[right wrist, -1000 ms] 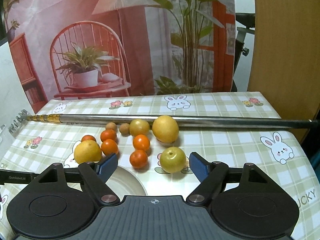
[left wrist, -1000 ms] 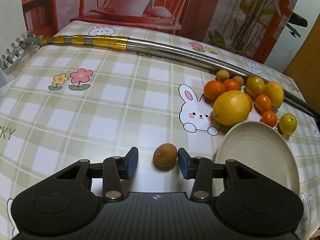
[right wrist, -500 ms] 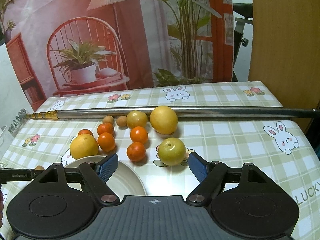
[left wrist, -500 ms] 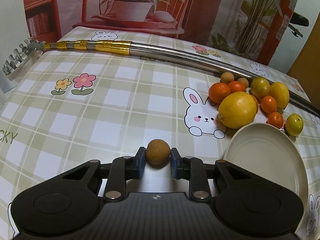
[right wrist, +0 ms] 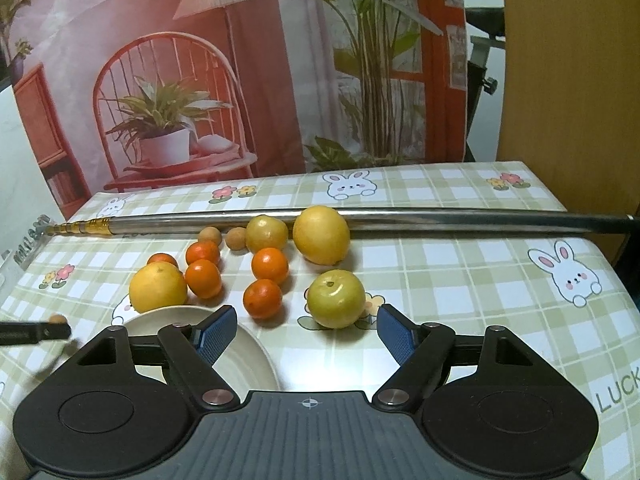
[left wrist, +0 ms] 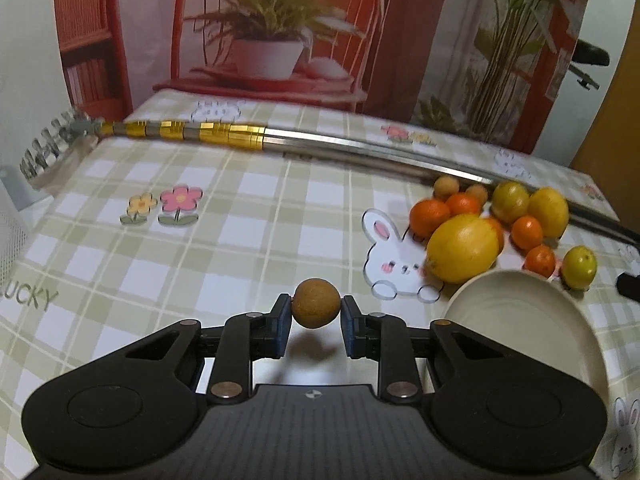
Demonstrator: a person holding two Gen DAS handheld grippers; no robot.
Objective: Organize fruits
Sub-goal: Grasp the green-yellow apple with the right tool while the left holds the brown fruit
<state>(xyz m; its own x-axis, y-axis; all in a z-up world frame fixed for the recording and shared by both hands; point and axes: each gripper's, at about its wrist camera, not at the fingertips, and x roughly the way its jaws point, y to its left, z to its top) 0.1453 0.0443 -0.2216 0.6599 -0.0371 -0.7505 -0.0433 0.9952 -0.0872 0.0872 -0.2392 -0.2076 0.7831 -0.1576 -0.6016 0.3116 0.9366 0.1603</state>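
My left gripper (left wrist: 315, 315) is shut on a small round brown fruit (left wrist: 316, 305), held a little above the checked tablecloth with its shadow beneath. A cream plate (left wrist: 520, 320) lies to its right. Beyond the plate sit a large yellow citrus (left wrist: 464, 248), several small oranges and yellow-green fruits. My right gripper (right wrist: 306, 322) stands open over the plate's (right wrist: 248, 360) right edge, with a yellow-green fruit (right wrist: 336, 298) just ahead of its fingers, untouched. The left gripper's tip (right wrist: 36, 332) and its brown fruit (right wrist: 58, 319) show at the left edge of the right wrist view.
A long metal pole (left wrist: 360, 152) with gold segments lies across the table behind the fruit (right wrist: 440, 220). A white mesh object (left wrist: 8, 220) stands at the far left edge. Two more small brown fruits (right wrist: 222, 237) lie by the pole. A printed backdrop rises behind the table.
The left jaws closed on the small brown fruit and raised it off the cloth. The right gripper stayed nearly where it was, still open.
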